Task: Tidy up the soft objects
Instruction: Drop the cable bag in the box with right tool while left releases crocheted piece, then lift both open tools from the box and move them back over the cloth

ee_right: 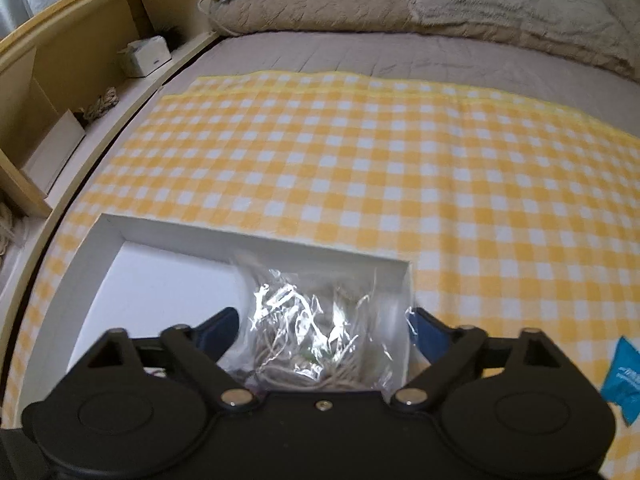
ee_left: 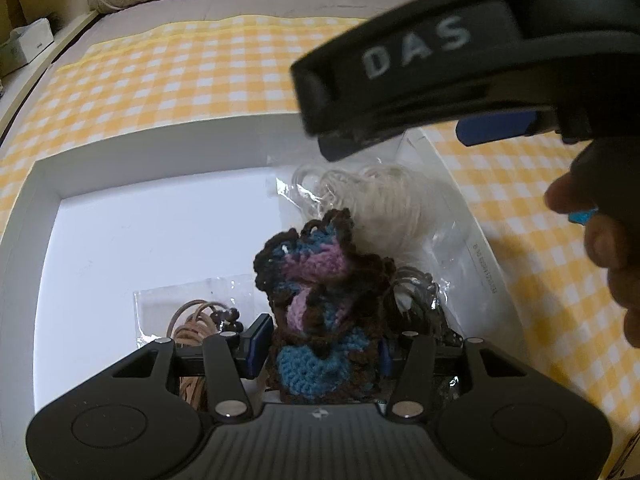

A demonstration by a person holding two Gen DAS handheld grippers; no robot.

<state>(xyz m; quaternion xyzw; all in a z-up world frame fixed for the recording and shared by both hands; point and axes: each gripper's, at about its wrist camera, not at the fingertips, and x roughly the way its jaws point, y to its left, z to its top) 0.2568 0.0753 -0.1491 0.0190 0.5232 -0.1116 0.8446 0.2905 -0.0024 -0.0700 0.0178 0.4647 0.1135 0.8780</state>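
My left gripper (ee_left: 322, 354) is closed on a crochet piece (ee_left: 320, 304), brown w/ blue and pink parts. Both blue pads press its lower part, and the rest of it stands up in front of the fingers. I hold it inside the white box (ee_left: 44, 184), near the box's right side.

Under and beside the piece there are clear bags on the box floor: one w/ tan cord (ee_left: 196, 320) at the left of my fingers, one w/ dark cord (ee_left: 416, 292) at the right, and behind the piece a bag w/ cream string (ee_left: 384, 200) against the right wall. The left part of the box floor is bare.

My right gripper (ee_left: 440, 128) is above the far right corner of the box in the left view; my hand (ee_left: 600, 248) is at the right edge. In its own view the right gripper (ee_right: 324, 328) has jaws standing wide. The crinkled bag of string (ee_right: 316, 332) lies between the fingers, but I see gaps on both sides, so the pads do not press it. The bag sits in the box's (ee_right: 256, 236) right end.

The box rests on a yellow checked cloth (ee_right: 360, 152) over the bed. At the near right on the cloth is a blue packet (ee_right: 624, 376). Farther, beige blankets (ee_right: 480, 0) at the head, and at the left a wood shelf (ee_right: 72, 48) w/ small boxes.
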